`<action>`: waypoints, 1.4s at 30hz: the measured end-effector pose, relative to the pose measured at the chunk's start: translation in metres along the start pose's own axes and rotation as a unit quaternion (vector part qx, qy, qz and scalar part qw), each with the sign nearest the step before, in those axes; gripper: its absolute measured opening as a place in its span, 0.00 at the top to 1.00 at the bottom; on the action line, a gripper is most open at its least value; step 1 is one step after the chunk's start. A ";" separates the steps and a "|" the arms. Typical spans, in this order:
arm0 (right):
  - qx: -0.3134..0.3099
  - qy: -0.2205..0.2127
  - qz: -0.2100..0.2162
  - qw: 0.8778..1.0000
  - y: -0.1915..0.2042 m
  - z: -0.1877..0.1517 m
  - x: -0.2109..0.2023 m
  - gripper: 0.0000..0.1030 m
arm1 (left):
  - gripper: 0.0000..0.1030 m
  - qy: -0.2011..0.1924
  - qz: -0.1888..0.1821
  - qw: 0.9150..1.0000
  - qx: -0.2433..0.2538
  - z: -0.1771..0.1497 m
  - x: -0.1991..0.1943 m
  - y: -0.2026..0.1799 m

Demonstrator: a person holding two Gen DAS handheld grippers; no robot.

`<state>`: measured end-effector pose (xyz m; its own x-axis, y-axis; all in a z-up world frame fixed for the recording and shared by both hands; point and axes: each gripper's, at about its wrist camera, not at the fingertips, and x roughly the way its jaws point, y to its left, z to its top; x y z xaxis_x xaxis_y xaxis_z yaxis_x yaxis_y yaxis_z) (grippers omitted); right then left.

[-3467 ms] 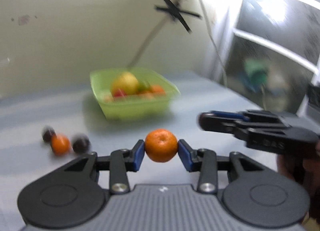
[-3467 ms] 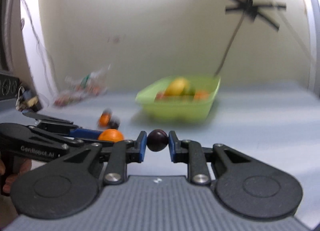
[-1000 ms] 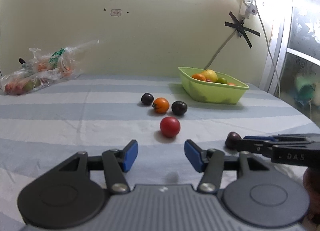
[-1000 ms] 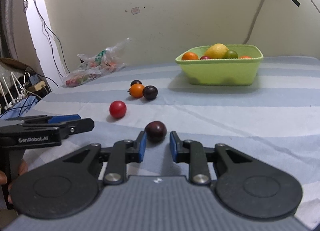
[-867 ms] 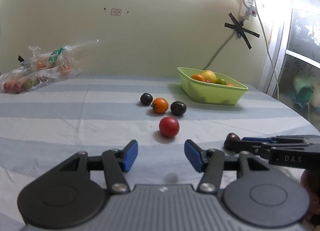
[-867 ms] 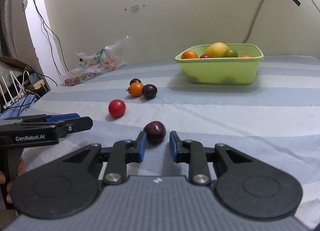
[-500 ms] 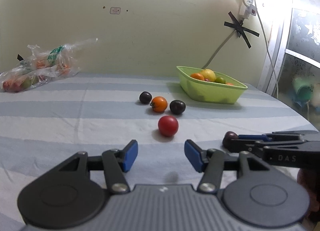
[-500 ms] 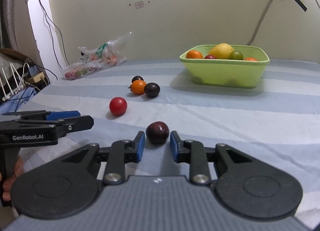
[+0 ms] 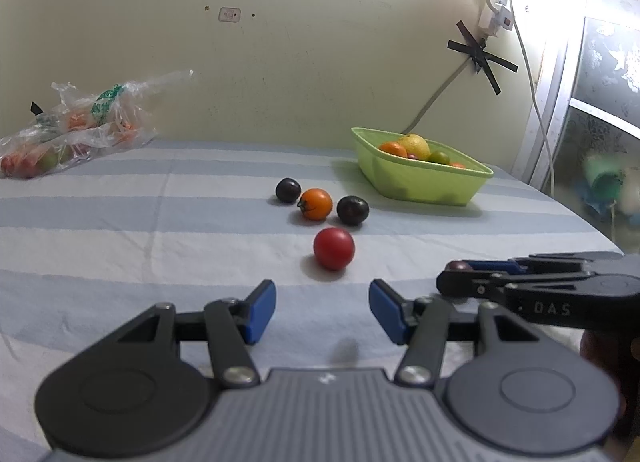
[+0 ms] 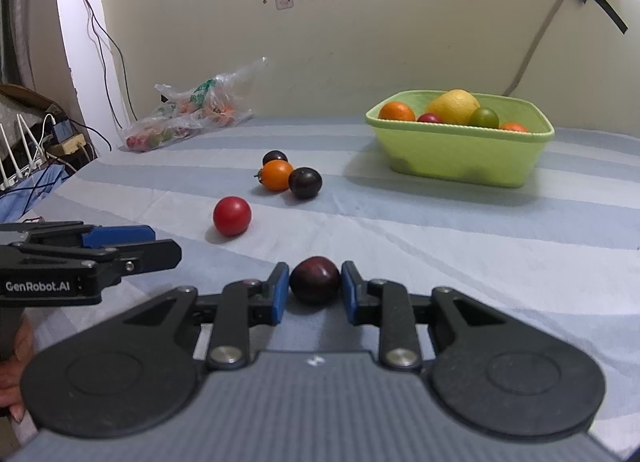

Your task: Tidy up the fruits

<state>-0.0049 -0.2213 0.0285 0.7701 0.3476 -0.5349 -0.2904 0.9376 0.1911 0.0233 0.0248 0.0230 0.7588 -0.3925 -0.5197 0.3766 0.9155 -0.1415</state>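
Between my right gripper's (image 10: 314, 292) nearly closed pads sits a plum (image 10: 315, 279), bound for the far basket (image 10: 460, 158); my left gripper (image 9: 322, 312) gapes empty toward the tomato (image 9: 334, 248).

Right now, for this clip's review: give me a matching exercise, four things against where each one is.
Things:
1. lemon
2. plum
3. red tomato
4. orange tomato

Places:
A. on the cloth between two dark fruits
B. alone on the cloth ahead of the open left gripper
C. in the green basket
D. between the fingers of the right gripper

Pairs: 1-C, 2-D, 3-B, 4-A
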 end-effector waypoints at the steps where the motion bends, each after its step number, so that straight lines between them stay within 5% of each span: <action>1: -0.001 0.000 0.001 1.000 0.000 0.000 -0.001 0.71 | 0.49 0.000 0.000 1.000 0.000 0.000 0.000 0.000; 14: -0.077 -0.002 0.028 0.997 0.035 -0.009 -0.004 0.71 | 0.49 0.001 -0.007 1.000 0.001 0.000 0.000 0.000; 31: -0.066 0.004 0.035 0.997 0.032 -0.008 -0.002 0.70 | 0.46 0.018 -0.043 0.998 -0.030 0.022 0.023 0.004; 42: -0.058 0.004 0.041 0.998 0.029 -0.008 -0.002 0.70 | 0.48 0.041 -0.009 0.999 -0.011 0.036 0.066 -0.009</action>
<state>-0.0196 -0.1945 0.0290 0.7375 0.4217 -0.5275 -0.4152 0.8991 0.1382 0.0891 -0.0126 0.0209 0.7061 -0.4007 -0.5838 0.3775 0.9106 -0.1684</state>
